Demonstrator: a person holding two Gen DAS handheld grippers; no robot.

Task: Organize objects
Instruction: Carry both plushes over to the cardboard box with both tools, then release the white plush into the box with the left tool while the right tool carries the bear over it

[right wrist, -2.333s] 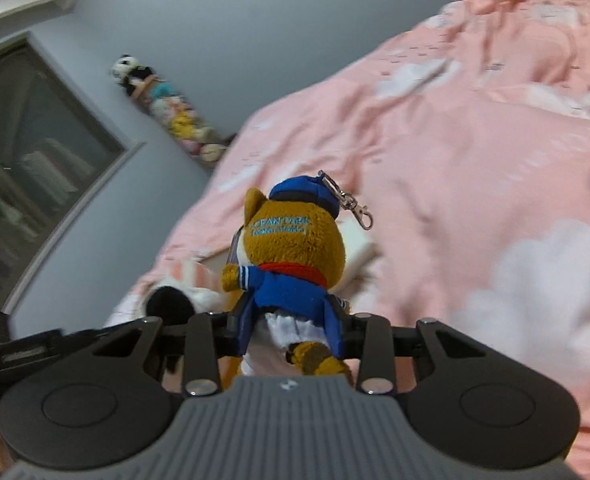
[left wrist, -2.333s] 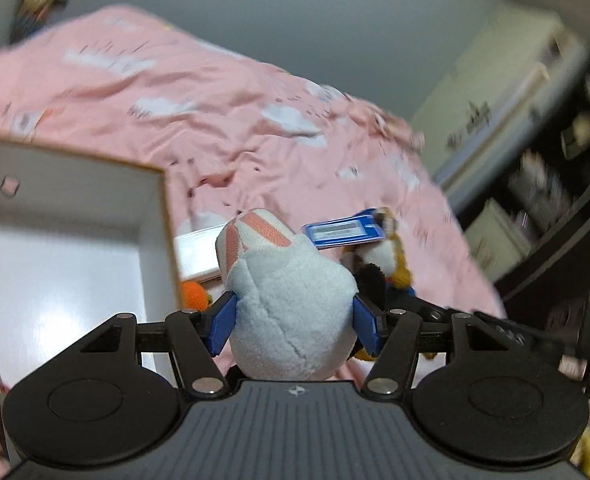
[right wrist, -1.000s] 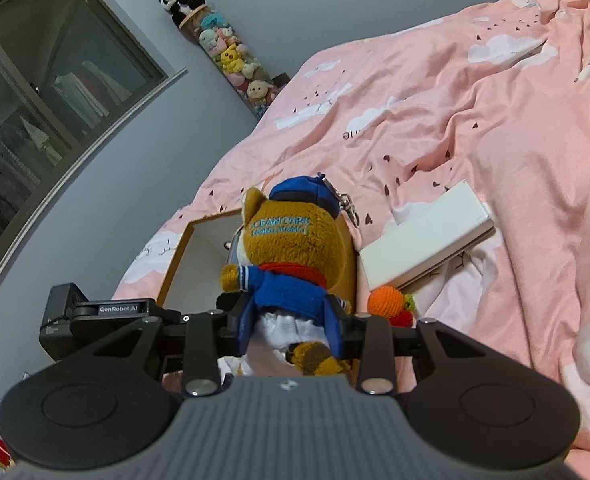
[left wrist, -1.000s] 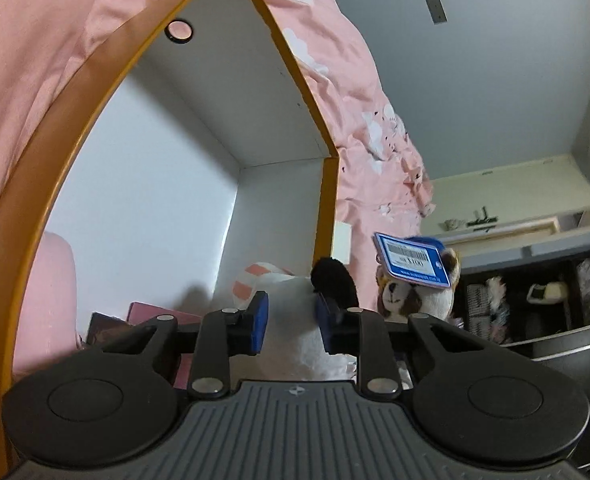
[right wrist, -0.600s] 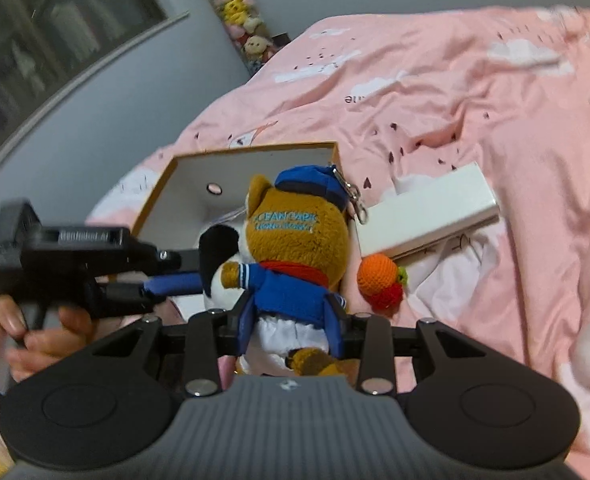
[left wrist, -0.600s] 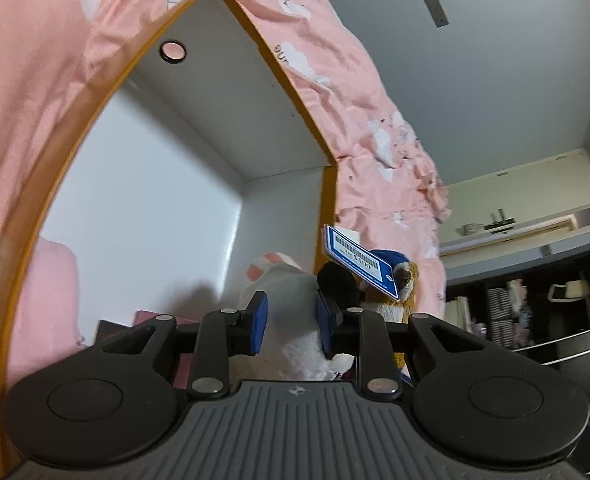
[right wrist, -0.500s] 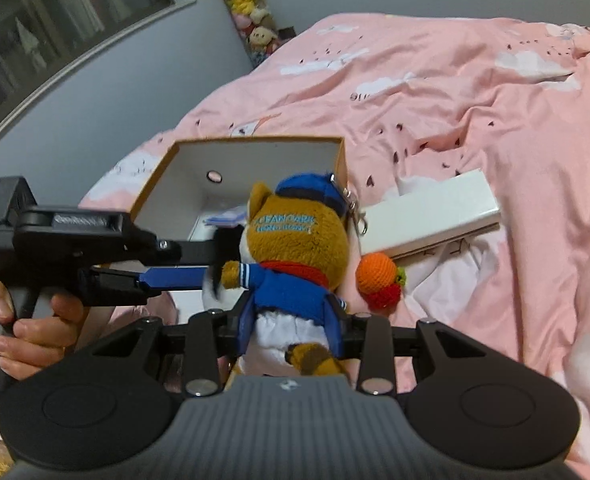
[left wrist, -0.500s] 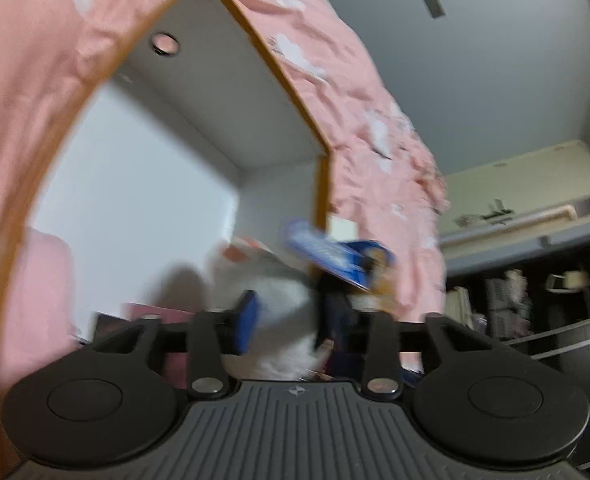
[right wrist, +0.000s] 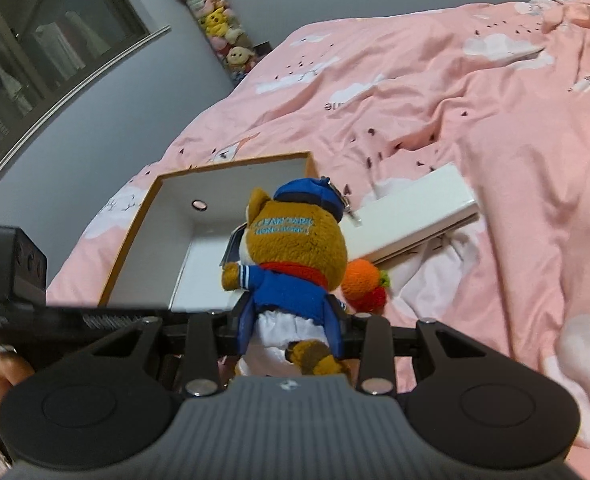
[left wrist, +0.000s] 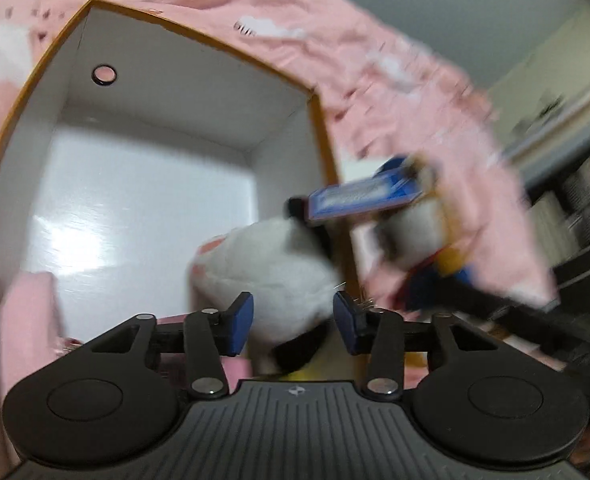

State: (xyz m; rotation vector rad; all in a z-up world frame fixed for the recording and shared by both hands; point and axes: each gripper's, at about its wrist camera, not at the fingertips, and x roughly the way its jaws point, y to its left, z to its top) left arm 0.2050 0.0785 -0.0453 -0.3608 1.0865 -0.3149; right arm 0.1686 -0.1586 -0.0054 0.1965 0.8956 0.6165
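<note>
Right hand-held gripper [right wrist: 291,330] pinches the bear plush [right wrist: 295,264]; carry it over the white box [right wrist: 175,264] at lower left before releasing.

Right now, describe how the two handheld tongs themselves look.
Both tongs match: the left tongs and right tongs each have black linkage arms with silver pivot screws, blue pads on the fingertips, and a ribbed grey body bearing a small logo between two round black discs. No cables or sleeves show.

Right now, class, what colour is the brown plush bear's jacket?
Blue jacket on the plush bear; clearest in the right wrist view.
</note>
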